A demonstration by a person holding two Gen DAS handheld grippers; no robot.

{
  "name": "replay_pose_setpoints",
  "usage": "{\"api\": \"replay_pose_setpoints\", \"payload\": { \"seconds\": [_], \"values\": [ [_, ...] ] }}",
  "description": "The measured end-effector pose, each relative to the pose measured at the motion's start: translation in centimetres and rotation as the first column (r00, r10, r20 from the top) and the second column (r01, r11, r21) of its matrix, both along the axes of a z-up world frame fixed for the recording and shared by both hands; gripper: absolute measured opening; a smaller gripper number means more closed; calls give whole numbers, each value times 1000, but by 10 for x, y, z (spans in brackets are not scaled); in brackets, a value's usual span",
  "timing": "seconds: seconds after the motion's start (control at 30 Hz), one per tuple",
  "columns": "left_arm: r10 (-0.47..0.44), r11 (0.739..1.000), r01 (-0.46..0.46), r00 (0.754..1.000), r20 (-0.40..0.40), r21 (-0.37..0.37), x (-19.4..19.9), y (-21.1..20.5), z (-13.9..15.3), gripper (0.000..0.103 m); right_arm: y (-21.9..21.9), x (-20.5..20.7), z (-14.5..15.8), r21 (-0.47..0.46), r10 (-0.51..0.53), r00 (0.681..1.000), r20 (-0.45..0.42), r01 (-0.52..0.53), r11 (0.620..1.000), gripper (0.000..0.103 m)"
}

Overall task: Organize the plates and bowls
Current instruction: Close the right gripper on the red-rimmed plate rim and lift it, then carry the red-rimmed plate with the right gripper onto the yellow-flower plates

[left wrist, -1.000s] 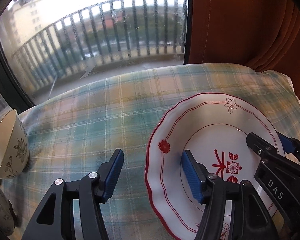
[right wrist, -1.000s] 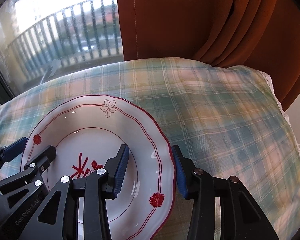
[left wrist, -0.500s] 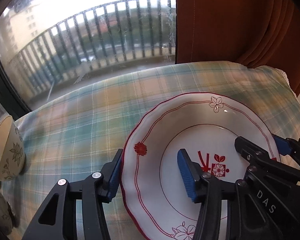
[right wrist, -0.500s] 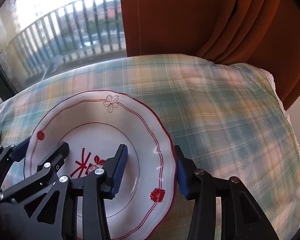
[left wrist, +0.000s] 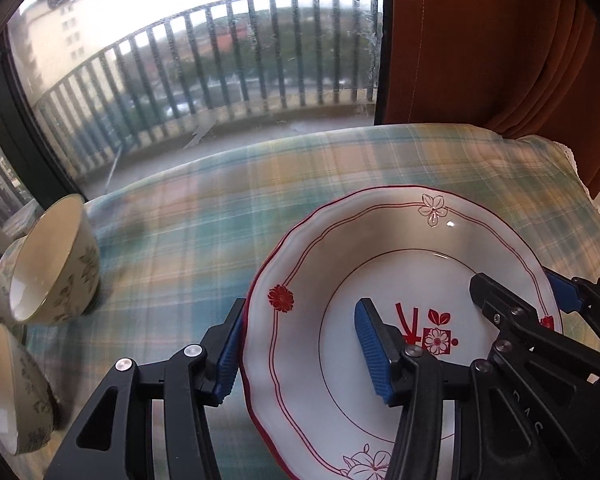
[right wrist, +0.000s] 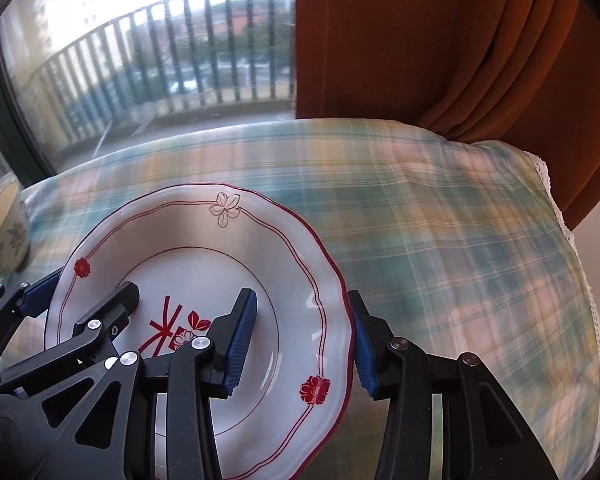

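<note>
The left gripper [left wrist: 298, 348] stands with its jaws apart, straddling the left rim of a white plate [left wrist: 384, 248] with a red scalloped edge: its left blue pad [left wrist: 230, 354] sits just outside the rim and its right blue pad [left wrist: 372, 354] hangs over the plate's well, clear of the rim, so the jaws bracket the plate without pinching it. The right gripper [right wrist: 302, 342] does the same on the plate's right rim [right wrist: 332, 276], with one blue pad [right wrist: 242, 338] over the well and the other [right wrist: 362, 346] just outside the edge, a gap showing on each side, so it too is spread wide and not clamped. In the left wrist view the right gripper's black linkage [left wrist: 540, 344] crosses the right part of the plate. The plate bears a red crossed-line and flower motif [left wrist: 424, 330] in its middle, small red flowers and outlined blossoms on its border, and lies on a plaid tablecloth [left wrist: 228, 232] in green, yellow and pink. Whether the plate rests flat on the cloth or is raised a little is hard to tell from these angles. To the far left, well apart from the plate, a cream bowl with leaf sprigs [left wrist: 54, 264] lies tilted toward the camera, with two more like it [left wrist: 14, 392] at the near left edge, partly cut off. Beyond the table's far edge are a window with a balcony railing [left wrist: 220, 60] and, to the right, a rust-orange curtain [left wrist: 480, 48].
</note>
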State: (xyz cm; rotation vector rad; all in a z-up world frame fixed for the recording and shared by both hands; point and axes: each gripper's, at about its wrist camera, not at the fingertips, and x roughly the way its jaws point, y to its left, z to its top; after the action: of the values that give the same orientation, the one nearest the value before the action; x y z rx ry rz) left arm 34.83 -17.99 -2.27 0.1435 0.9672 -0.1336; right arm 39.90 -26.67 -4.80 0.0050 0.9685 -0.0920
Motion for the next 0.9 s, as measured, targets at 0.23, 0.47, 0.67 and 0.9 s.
{"api": "replay_pose_setpoints", "payload": {
  "seconds": [0.23, 0.47, 0.67, 0.9],
  "values": [
    [6, 1000, -6, 1000, 1, 13, -36, 20, 4, 54, 21, -33, 3, 27, 27, 1000, -5, -27, 999, 49],
    [20, 1000, -20, 1000, -13, 1, -76, 41, 3, 54, 41, -70, 2, 32, 44, 999, -13, -44, 999, 49],
    [30, 999, -30, 1000, -7, -11, -110, 60, 7, 54, 59, -108, 2, 35, 57, 998, -8, -57, 998, 49],
    [37, 999, -36, 999, 31, -34, -151, 82, 18, 54, 78, -147, 13, 32, 67, 997, 24, -67, 997, 49]
  ]
}}
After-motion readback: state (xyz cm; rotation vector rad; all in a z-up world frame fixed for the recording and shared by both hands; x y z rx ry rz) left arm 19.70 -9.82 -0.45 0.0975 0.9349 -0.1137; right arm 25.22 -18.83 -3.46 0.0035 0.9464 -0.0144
